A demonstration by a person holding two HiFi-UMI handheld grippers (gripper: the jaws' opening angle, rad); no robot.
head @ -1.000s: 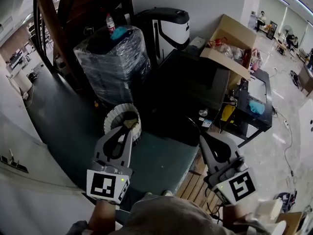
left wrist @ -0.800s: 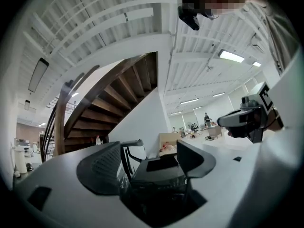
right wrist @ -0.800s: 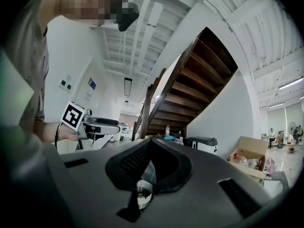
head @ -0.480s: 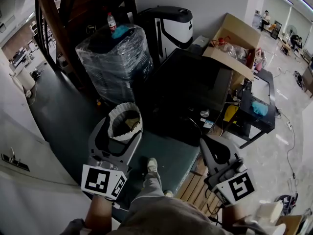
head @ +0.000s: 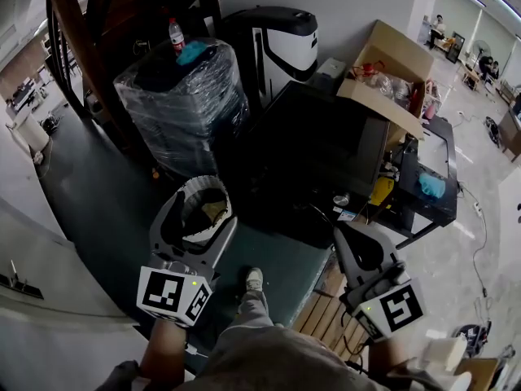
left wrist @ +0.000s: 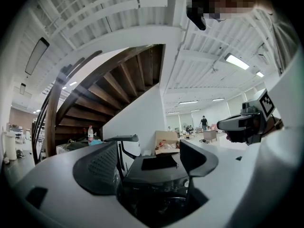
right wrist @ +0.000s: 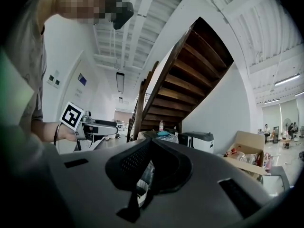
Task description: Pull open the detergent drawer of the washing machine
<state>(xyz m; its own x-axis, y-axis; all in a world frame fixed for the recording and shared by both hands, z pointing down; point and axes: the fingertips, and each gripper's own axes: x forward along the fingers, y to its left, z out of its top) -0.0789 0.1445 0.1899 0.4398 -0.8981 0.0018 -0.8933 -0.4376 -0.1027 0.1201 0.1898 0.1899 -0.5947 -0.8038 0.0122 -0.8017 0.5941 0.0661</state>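
Left gripper view shows the fingers (left wrist: 97, 170) of your left gripper (left wrist: 149, 163) spread wide. They have just been opening, and nothing is pressed between the pads. Through the gap you look straight at the dark washing machine (left wrist: 158, 170), which stands well clear of the tips. No view lets you pick out its detergent drawer.

Your right gripper (right wrist: 151, 144) has its fingers closed together, with nothing caught between them.

From the head view, both grippers sit on the near side of the washing machine. The right one is off its near right corner and the left one is out to its left. A white ribbed basket (head: 203, 183) stands on the floor just left of the washing machine, and the left gripper's open fingers frame it from above.

Further left and behind the washing machine is a plastic-wrapped stack (head: 183, 96) with a bottle (head: 174, 35) standing on top. Directly behind the washing machine is a black-and-white appliance (head: 281, 43). An open cardboard box (head: 387, 63) rests at the washing machine's far right corner, and a black cart (head: 427, 177) stands to its right. A wooden staircase (left wrist: 114, 89) rises above and behind the washing machine's left side.
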